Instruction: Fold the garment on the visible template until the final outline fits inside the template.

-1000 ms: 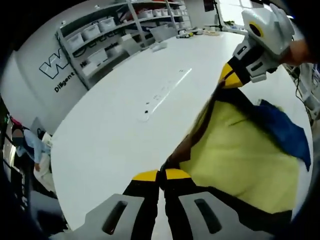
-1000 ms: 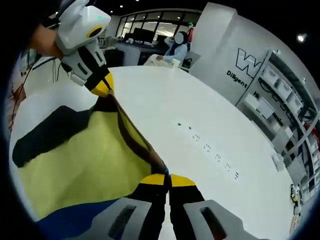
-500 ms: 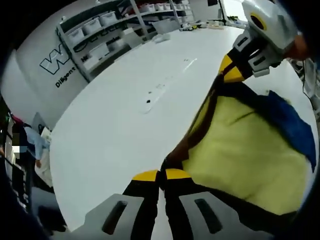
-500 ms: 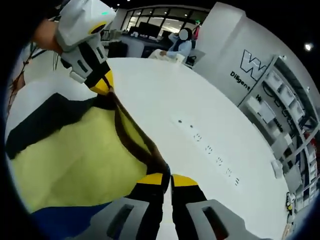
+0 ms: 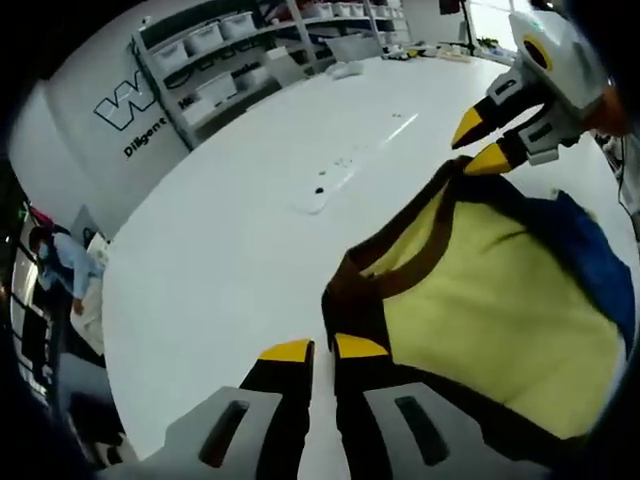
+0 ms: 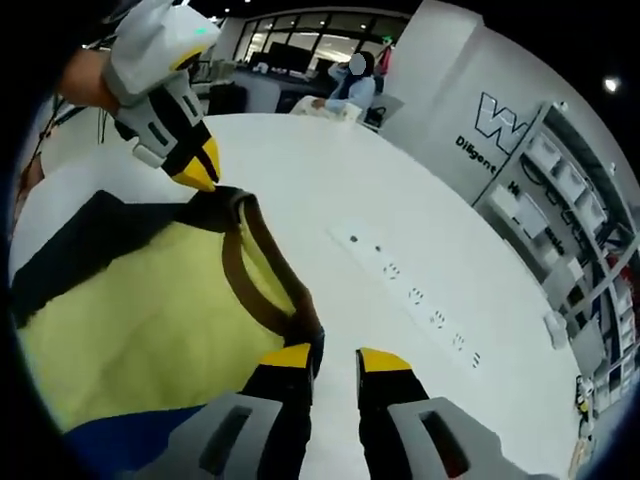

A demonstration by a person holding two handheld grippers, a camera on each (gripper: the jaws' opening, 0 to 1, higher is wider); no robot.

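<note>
Now, in the left gripper view, the left gripper [image 5: 311, 348] stands with jaws slightly parted just short of the brown collar [image 5: 400, 270] of the yellow garment [image 5: 490, 310], which lies on the white table [image 5: 220, 260]; the right gripper [image 5: 480, 142] hangs open above the far collar edge. Shelves [image 5: 250, 60] line the wall. Across in the right gripper view, the right gripper [image 6: 335, 358] is open beside the collar [image 6: 240, 270], holding nothing

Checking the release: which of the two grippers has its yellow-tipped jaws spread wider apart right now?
The right gripper: a clear gap shows between its tips, beside the yellow garment's brown collar. The left gripper shows just a narrow slit.
</note>
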